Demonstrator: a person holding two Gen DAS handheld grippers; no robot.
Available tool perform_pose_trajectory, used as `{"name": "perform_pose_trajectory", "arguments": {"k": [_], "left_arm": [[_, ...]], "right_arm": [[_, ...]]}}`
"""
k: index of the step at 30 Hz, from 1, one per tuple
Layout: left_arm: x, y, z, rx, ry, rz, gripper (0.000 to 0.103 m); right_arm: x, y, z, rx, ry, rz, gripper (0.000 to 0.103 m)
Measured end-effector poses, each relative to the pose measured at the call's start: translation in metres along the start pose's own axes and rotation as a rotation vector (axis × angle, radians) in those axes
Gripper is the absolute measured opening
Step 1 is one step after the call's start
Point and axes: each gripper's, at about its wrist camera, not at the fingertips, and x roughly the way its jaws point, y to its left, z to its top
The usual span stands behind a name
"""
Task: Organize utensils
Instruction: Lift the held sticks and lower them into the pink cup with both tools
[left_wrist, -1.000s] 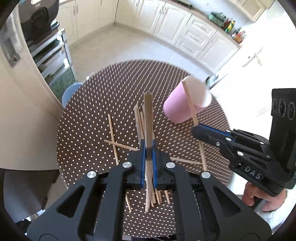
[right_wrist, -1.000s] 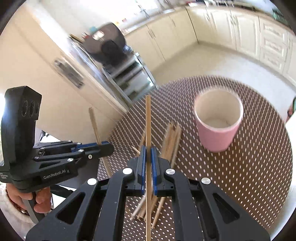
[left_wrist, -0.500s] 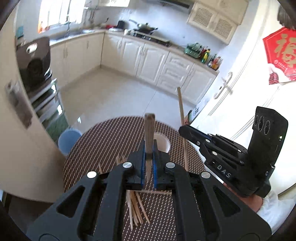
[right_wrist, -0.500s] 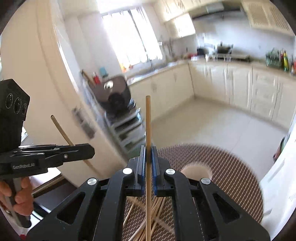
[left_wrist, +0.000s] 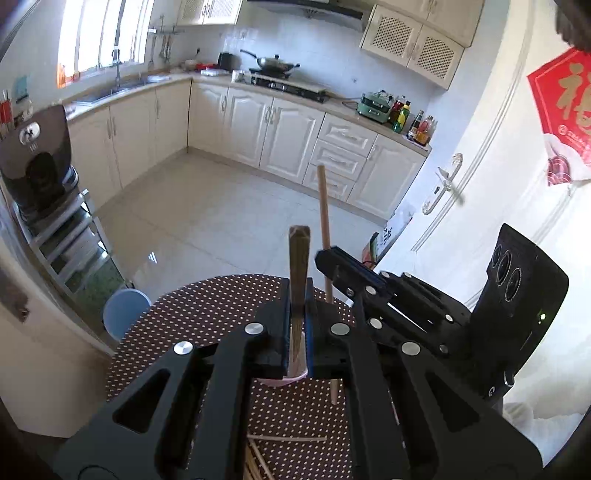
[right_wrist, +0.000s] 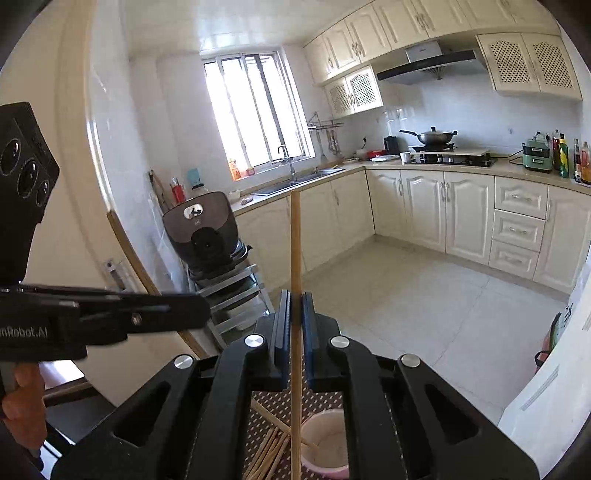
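Note:
My left gripper (left_wrist: 298, 317) is shut on a dark wooden chopstick (left_wrist: 298, 258) that stands upright between its pads. It hangs above the pink cup (left_wrist: 284, 379), which shows only as a rim under the jaws. To its right, my right gripper (left_wrist: 334, 260) is shut on a lighter chopstick (left_wrist: 323, 210). In the right wrist view that gripper (right_wrist: 295, 314) pinches the light chopstick (right_wrist: 295, 251), whose lower end hangs beside the cup (right_wrist: 327, 443). Several loose chopsticks (right_wrist: 269, 454) lie on the dotted brown table (left_wrist: 207, 306). The left gripper (right_wrist: 177, 314) shows at the left edge.
A blue stool (left_wrist: 123, 312) stands by the table's far left edge. Left of it is a metal rack (left_wrist: 70, 236) with a dark appliance (left_wrist: 37, 162) on top. A white door (left_wrist: 461, 192) is close on the right. A hand (right_wrist: 22, 398) holds the left gripper's grip.
Both grippers have risen and tipped upward, each still holding its chopstick. The table and cup have dropped to the bottom of both views, and the kitchen now fills them.

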Motion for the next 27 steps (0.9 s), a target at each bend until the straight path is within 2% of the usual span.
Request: {"name": "perform_pose_trajectory", "arguments": {"k": [8,13,19,25,27], "left_arm": [[0.045,0.012,-0.004,-0.033,0.077,0.027,0.006],[0.052,0.02,0.001,-0.053,0.071,0.032,0.006],[0.054,0.025,0.003,-0.082,0.067,0.05,0.007],[0.066,0.026,-0.007,-0.086,0.142,0.064,0.007],[0.069,0.027,-0.012,-0.097,0.165,0.063,0.012]], "right_arm": [[0.032,-0.03,-0.004,-0.014,-0.014,0.0,0.005],[0.046,-0.04,-0.014,0.014,0.007,0.001,0.005],[0.053,-0.044,-0.026,0.024,0.061,0.015,0.005],[0.043,-0.039,-0.045,0.007,0.136,0.011,0.005],[0.04,-0.037,-0.052,0.002,0.161,0.003,0.005]]}}
